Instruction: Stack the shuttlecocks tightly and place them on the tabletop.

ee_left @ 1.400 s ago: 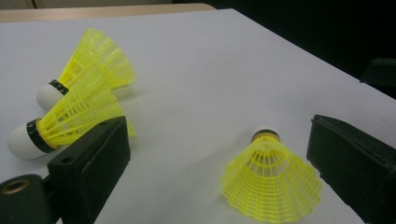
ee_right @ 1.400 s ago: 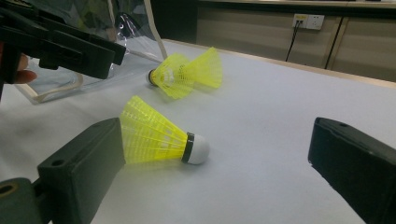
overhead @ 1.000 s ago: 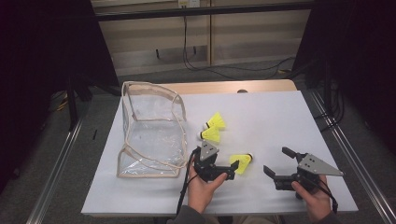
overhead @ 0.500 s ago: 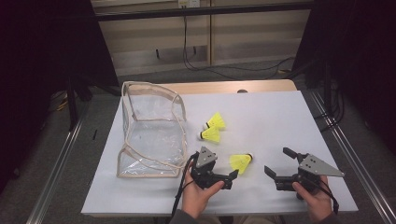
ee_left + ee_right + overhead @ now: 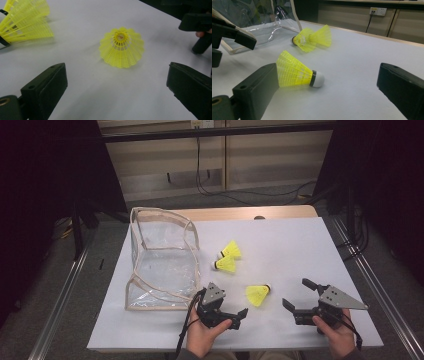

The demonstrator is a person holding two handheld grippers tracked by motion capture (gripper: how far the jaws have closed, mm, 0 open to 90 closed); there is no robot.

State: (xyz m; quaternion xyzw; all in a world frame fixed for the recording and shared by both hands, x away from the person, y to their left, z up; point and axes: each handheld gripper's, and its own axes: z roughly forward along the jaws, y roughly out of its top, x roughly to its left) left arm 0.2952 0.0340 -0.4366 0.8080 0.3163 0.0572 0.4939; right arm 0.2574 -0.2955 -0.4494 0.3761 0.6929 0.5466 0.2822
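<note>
Between both claws on the white counter [image 5: 300,245] lay a yellow shuttlecock [image 5: 258,294]; the left claw [image 5: 239,316] stood released near it, the right claw [image 5: 299,296] likewise spread wide, two more shuttlecocks [image 5: 227,257] beside a clear bag [image 5: 160,265].

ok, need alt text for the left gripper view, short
A yellow plastic shuttlecock lies on the white table, skirt opening toward the camera, centred ahead of the left gripper and its two wide-open black jaws. Two more yellow shuttlecocks lie at upper left; the right gripper sits at upper right.
</note>
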